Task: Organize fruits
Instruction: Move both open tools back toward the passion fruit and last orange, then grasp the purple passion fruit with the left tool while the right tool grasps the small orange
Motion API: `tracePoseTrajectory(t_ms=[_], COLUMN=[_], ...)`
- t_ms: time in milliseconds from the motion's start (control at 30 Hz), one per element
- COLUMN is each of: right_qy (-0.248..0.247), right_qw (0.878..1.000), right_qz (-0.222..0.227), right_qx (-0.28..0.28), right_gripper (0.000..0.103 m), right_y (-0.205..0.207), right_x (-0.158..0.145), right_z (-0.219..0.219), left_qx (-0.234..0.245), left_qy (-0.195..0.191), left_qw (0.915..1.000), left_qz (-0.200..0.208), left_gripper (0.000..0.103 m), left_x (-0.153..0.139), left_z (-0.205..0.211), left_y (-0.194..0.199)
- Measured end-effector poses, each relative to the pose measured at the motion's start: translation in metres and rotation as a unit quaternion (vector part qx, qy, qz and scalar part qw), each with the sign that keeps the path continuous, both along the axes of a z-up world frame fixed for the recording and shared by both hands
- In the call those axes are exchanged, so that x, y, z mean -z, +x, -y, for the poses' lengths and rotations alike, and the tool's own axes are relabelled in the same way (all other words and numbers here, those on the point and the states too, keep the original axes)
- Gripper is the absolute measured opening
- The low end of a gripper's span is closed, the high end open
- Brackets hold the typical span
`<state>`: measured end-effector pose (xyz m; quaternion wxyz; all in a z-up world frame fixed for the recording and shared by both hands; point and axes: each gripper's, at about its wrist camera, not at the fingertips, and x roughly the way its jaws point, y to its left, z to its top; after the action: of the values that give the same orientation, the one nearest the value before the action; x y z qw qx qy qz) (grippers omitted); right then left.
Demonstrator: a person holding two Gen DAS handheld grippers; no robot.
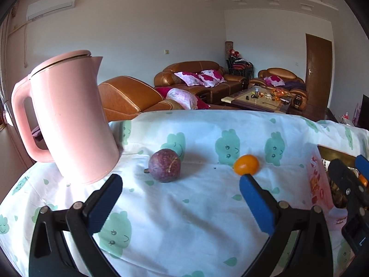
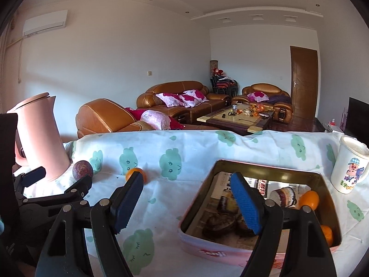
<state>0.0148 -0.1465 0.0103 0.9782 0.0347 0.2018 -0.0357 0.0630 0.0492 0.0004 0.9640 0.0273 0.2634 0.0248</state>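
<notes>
Table's got a white cloth [image 1: 196, 207] with little green cloud faces on it. Two fruits sit loose on the cloth: a purple passion fruit [image 1: 164, 165] and a small orange [image 1: 246, 165], apart from each other, both out past the tips of the left gripper [image 1: 181, 198]. That gripper is spread wide with nothing between its blue pads, and the orange peeks out just above the tip of one pad. A pink kettle [image 1: 69, 120] stands just beside the passion fruit, looking tilted, though that may only be the lens.

Over on the right-hand side, the right gripper [image 2: 188, 198] is also spread, holding nothing. One finger [image 2: 245, 204] hangs in front of the open tin [image 2: 200, 205]; the other is over bare cloth. The tin is lined with printed paper and already has two more oranges in it: one [image 2: 310, 199] near the far side, one [image 2: 327, 234] at the near corner, partly hidden by the gripper arm. A white mug [image 2: 348, 168] with a cartoon pig stands beside the tin, apart from it.

From the right wrist view the loose orange [image 2: 136, 174] is half hidden behind the other finger, and the passion fruit [image 2: 83, 170] sits close by the kettle [image 2: 39, 138], hard to say if they touch. Sofas and a coffee table in the background.
</notes>
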Motion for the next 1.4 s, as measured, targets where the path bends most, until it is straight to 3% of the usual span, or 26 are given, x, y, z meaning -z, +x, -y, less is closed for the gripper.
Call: tracePoseTrajectory(t_ms=[200,400,567,700,867,1000,1233,1400], right_qy=[0.001,0.000,0.012,0.005,-0.012,-0.004,-0.036,-0.032], right_qw=[1.000,0.994,0.986,0.978,0.968,0.971,0.994,0.997], right_qz=[-0.021,-0.092,-0.153,-0.195,-0.237,-0.224,-0.090,-0.048], right_qx=[-0.016,-0.058,-0.072,-0.077,-0.076,-0.085,-0.059,-0.042], right_gripper=[0.079,0.079,0.079,0.078,0.047,0.043,0.043,0.043], right_y=[0.026,0.073,0.114,0.145,0.160,0.149,0.082,0.049], right_x=[0.003,0.016,0.031,0.040,0.053,0.048,0.015,0.004], right_z=[-0.027,-0.054,-0.062,-0.073,-0.082,-0.078,-0.075,-0.063], left_qx=[-0.069,-0.124,-0.141,-0.137,-0.131,-0.126,-0.091,-0.041], left_qy=[0.009,-0.021,-0.038,-0.027,-0.015,-0.017,-0.009,-0.005], left_qw=[0.9974,0.9907,0.9866,0.9869,0.9878,0.9884,0.9941,0.9982], left_qz=[-0.018,-0.051,-0.073,-0.080,-0.083,-0.084,-0.059,-0.045], left_gripper=[0.103,0.103,0.103,0.103,0.103,0.103,0.103,0.103], left_x=[0.004,0.012,0.021,0.023,0.024,0.023,0.017,0.013], left_z=[-0.040,-0.079,-0.093,-0.090,-0.085,-0.086,-0.076,-0.059], left_y=[0.021,0.037,0.046,0.050,0.054,0.054,0.047,0.043])
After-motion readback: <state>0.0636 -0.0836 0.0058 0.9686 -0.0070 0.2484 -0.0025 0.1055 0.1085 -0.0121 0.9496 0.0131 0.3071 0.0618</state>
